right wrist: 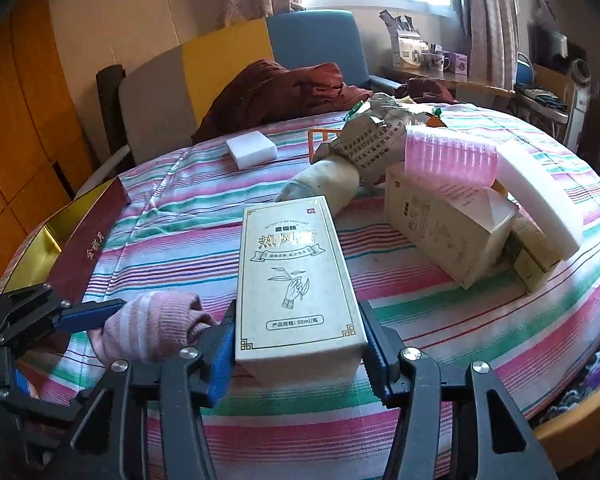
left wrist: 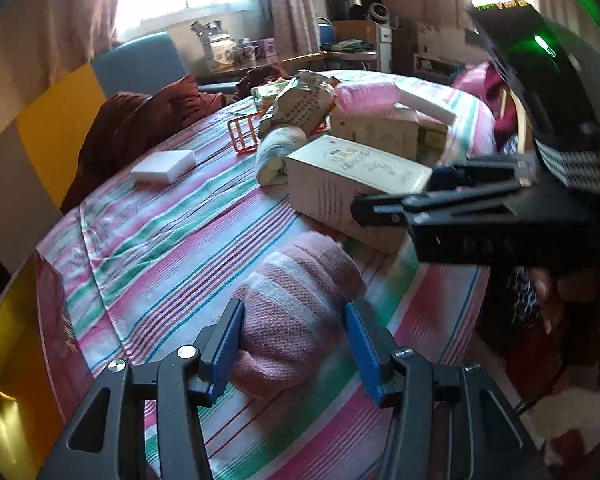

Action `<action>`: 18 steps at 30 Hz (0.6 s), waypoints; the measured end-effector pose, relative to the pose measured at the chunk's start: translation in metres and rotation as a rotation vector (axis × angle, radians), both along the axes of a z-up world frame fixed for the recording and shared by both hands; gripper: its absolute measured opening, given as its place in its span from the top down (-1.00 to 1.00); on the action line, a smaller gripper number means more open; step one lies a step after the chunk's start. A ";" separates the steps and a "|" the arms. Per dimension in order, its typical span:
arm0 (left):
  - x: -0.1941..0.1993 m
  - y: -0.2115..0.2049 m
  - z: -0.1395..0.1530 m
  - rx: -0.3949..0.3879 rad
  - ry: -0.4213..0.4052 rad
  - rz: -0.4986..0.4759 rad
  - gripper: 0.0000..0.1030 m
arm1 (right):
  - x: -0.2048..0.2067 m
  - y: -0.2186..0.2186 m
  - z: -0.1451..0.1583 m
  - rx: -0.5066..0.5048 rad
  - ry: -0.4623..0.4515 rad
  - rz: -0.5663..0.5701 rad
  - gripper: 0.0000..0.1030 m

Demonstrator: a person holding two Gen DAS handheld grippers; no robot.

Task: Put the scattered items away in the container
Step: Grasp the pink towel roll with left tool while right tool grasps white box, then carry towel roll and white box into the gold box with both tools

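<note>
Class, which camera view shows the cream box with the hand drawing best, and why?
The right wrist view: the cream box fills the centre, its printed face readable, between the right gripper fingers. The left wrist view shows the box slanted and farther off, partly hidden.

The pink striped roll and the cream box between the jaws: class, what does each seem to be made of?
Pink striped roll: knitted fabric, matte; ribbed weave shows, probably a sock or cloth. Cream box: printed cardboard, slight sheen; sharp folded edges, gilt lettering.

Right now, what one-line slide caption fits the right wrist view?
Right gripper brackets a cream rectangular carton on the striped tablecloth; left gripper meets a pink knitted sock.
</note>
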State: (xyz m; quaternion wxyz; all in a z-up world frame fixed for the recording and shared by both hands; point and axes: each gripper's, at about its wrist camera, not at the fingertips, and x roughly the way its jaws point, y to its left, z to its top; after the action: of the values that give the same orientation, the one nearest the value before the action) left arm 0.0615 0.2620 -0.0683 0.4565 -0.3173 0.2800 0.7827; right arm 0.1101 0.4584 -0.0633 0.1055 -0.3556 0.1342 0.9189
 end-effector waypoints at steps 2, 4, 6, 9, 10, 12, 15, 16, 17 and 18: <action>0.002 0.000 -0.001 -0.021 0.014 -0.011 -0.02 | 0.000 0.001 0.000 -0.008 0.000 0.000 -0.07; 0.001 0.001 -0.003 -0.031 0.016 -0.003 -0.03 | -0.001 0.001 0.000 -0.009 0.000 -0.001 -0.07; -0.001 0.002 -0.005 -0.028 0.008 0.016 -0.03 | -0.001 0.001 0.000 -0.004 -0.002 0.000 -0.07; -0.006 0.002 -0.006 0.000 -0.008 0.060 0.02 | -0.002 -0.001 0.000 0.005 -0.004 -0.006 -0.07; -0.008 0.001 -0.006 0.016 -0.020 0.085 0.07 | -0.002 -0.002 0.000 0.007 -0.005 -0.010 -0.07; -0.014 -0.001 -0.007 0.044 -0.048 0.140 0.20 | -0.003 -0.003 -0.001 0.014 -0.004 -0.020 -0.07; -0.020 -0.007 -0.007 0.094 -0.099 0.187 0.29 | -0.002 -0.005 -0.001 0.021 0.002 -0.034 -0.07; -0.021 -0.009 -0.007 0.109 -0.109 0.199 0.31 | -0.002 -0.005 -0.001 0.022 0.004 -0.039 -0.07; -0.021 -0.010 -0.006 0.118 -0.113 0.203 0.34 | -0.001 -0.006 -0.001 0.023 0.006 -0.042 -0.06; -0.021 -0.012 -0.006 0.127 -0.117 0.208 0.35 | -0.001 -0.006 0.000 0.021 0.007 -0.044 -0.06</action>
State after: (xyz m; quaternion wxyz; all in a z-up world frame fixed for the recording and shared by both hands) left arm 0.0407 0.2505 -0.0740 0.4079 -0.3602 0.1682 0.8220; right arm 0.1089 0.4524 -0.0635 0.1287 -0.3483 0.1325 0.9190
